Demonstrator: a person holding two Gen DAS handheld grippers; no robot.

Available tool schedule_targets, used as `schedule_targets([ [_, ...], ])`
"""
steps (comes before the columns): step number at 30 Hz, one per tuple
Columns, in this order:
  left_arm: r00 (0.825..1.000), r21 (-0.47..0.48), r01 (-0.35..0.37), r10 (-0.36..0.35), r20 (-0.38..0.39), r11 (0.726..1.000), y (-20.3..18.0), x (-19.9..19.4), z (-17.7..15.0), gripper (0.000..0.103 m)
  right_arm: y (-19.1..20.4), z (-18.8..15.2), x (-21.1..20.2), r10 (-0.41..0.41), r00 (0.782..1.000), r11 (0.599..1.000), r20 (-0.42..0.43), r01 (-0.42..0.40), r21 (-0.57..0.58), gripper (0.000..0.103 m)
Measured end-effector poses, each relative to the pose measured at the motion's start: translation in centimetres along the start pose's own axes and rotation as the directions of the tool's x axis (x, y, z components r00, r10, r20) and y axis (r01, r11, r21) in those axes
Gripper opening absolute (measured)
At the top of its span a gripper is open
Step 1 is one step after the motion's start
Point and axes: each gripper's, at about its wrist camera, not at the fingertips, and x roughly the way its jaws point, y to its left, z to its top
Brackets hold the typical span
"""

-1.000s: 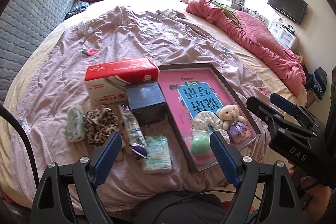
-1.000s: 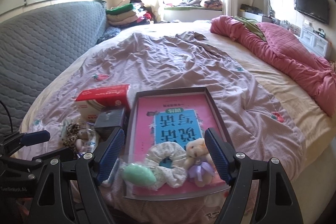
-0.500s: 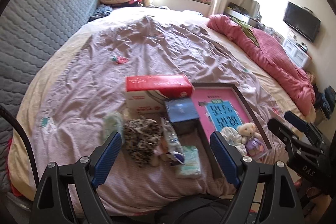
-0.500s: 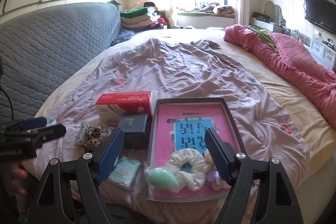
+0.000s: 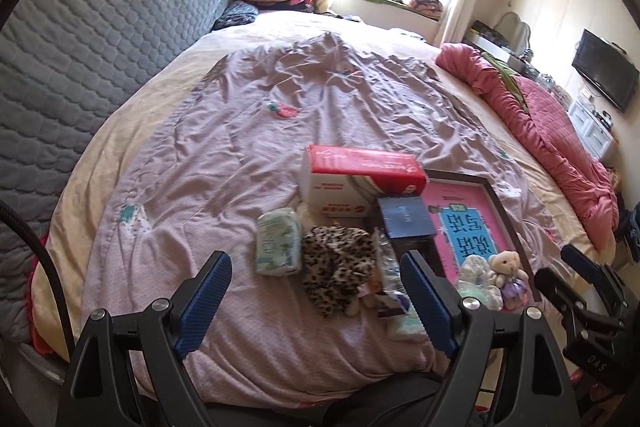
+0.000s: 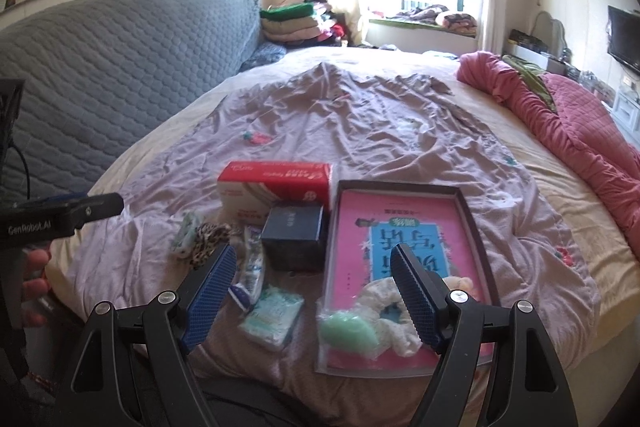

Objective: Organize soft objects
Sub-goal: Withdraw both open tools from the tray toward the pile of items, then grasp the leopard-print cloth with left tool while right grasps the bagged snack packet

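On the bed [image 6: 360, 115], near its front edge: one tray [image 6: 466, 201] with a pink liner, holding one teddy [image 5: 505, 263], one white scrunchie [image 6: 384, 307] and one green pouf [image 6: 347, 331]. Left of the tray, on the sheet: one red box [image 6: 276, 174], one dark box [image 6: 294, 227], one leopard scrunchie [image 5: 338, 259], two tissue packs [image 5: 278, 241] [image 6: 273, 315] and one wrapper [image 6: 253, 267]. Two tools, both empty and above the bed: left hand-held gripper [image 5: 316, 301] jaws wide apart, right hand-held gripper [image 6: 314, 297] likewise, over the tray's near end.
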Motion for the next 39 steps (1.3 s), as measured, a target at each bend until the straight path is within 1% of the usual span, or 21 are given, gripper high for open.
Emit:
schedule_targets([
  [2,1.0,-0.006,-0.012,0.012,-0.005,1.0,0.6,0.3,-0.2,0.086,0.3,-0.3,0.5,0.012,1.0,1.0,-0.016,-0.012,-0.001,0.081],
  [9,1.0,-0.014,-0.01,0.009,-0.028,1.0,1.4,1.7,-0.9,0.086,1.6,-1.2,2.3,0.022,0.998,0.999,-0.064,-0.025,-0.036,0.081],
  [16,0.997,-0.008,0.026,-0.026,-0.068,1.0,0.9,3.7,-2.1,0.086,2.5,-2.1,4.3,0.032,0.994,0.998,-0.104,-0.038,-0.053,0.081],
  [19,0.995,-0.002,0.055,-0.055,-0.085,0.999,0.4,4.7,-2.7,0.086,2.7,-2.5,5.1,0.034,0.992,0.997,-0.125,-0.041,-0.057,0.081],
  [23,0.992,0.003,0.067,-0.066,-0.108,0.998,-0.1,6.0,-3.3,0.086,2.9,-2.9,6.1,0.038,0.989,0.997,-0.143,-0.047,-0.061,0.081],
  [29,0.983,-0.033,0.105,-0.109,-0.149,0.994,-0.3,8.4,-4.1,0.086,3.0,-3.7,8.3,0.04,0.983,0.997,-0.18,-0.05,-0.054,0.081],
  [33,0.98,-0.045,0.116,-0.121,-0.16,0.992,-0.4,10.1,-4.1,0.086,3.1,-4.1,9.9,0.034,0.977,0.997,-0.212,-0.047,-0.059,0.081],
  [39,0.972,-0.068,0.133,-0.144,-0.185,0.989,-0.5,12.9,-3.4,0.086,3.2,-4.2,11.8,0.029,0.971,0.997,-0.237,-0.044,-0.06,0.081],
])
